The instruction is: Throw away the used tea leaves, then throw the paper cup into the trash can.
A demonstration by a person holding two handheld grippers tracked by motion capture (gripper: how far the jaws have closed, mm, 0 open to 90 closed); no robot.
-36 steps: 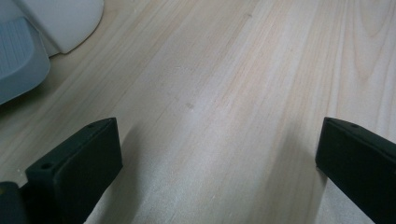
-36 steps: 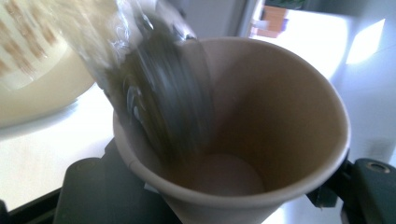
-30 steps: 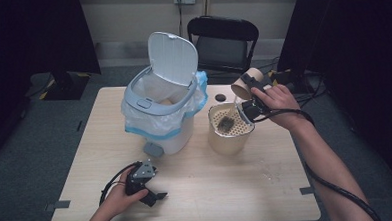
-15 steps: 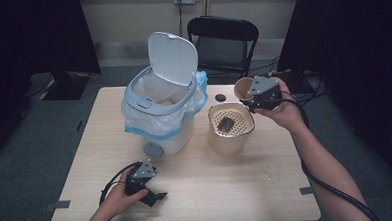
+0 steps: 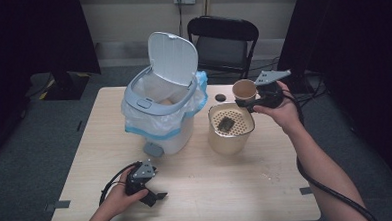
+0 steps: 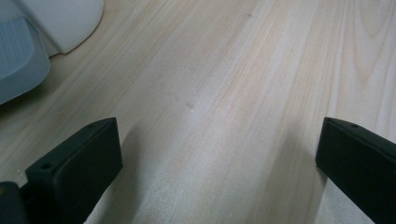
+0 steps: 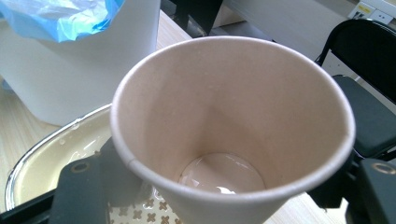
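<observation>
Emptied paper cup held over strainer bowl

Right hand-held gripper (image 5: 251, 102) grips the paper cup (image 5: 244, 91) upright; next, probably the open bin (image 5: 160, 112) at nine o'clock. Left hand-held gripper (image 5: 152, 194) rests wide on the desk (image 5: 237, 189).

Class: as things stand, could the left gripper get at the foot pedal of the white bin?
Probably yes. The left gripper rests open and empty on the table, and the pedal faces it at the bin's base with only bare wood between them.
</observation>
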